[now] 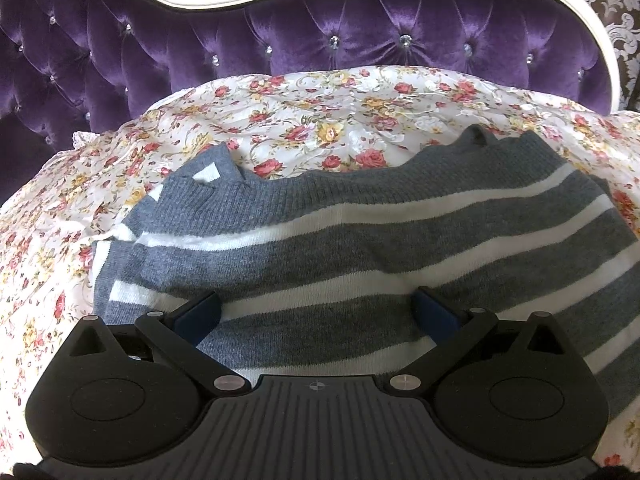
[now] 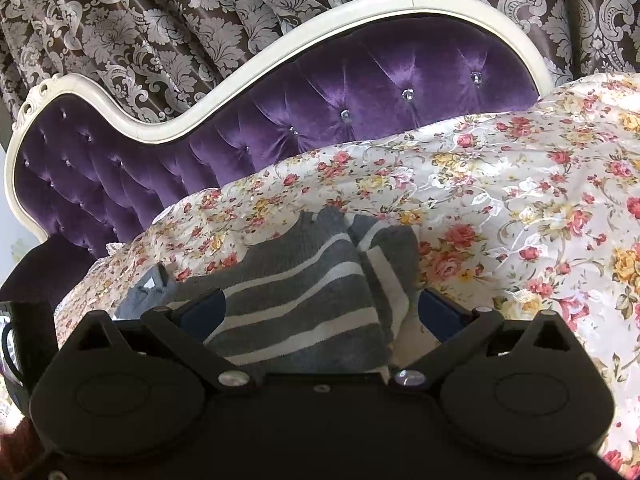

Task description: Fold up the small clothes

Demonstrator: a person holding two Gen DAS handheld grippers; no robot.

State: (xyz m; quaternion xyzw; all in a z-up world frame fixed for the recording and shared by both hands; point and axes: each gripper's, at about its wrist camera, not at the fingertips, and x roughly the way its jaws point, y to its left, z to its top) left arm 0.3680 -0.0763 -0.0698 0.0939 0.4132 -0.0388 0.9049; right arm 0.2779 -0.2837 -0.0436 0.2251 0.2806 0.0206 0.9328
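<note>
A bed with a floral bedspread (image 1: 320,112) and a tufted purple headboard (image 1: 360,36) carries the grey-and-white striped sweater (image 1: 360,248), lying partly folded, sleeves tucked in. The left hand-held gripper (image 1: 316,312) hovers over its middle, jaws apart; the right hand-held gripper (image 2: 320,312) straddles its right edge, jaws apart. Best to pinch matching near corners and lift evenly so the stripes align.

left gripper (image 1: 318,312): fingers spread wide | right gripper (image 2: 322,310): fingers spread wide
</note>
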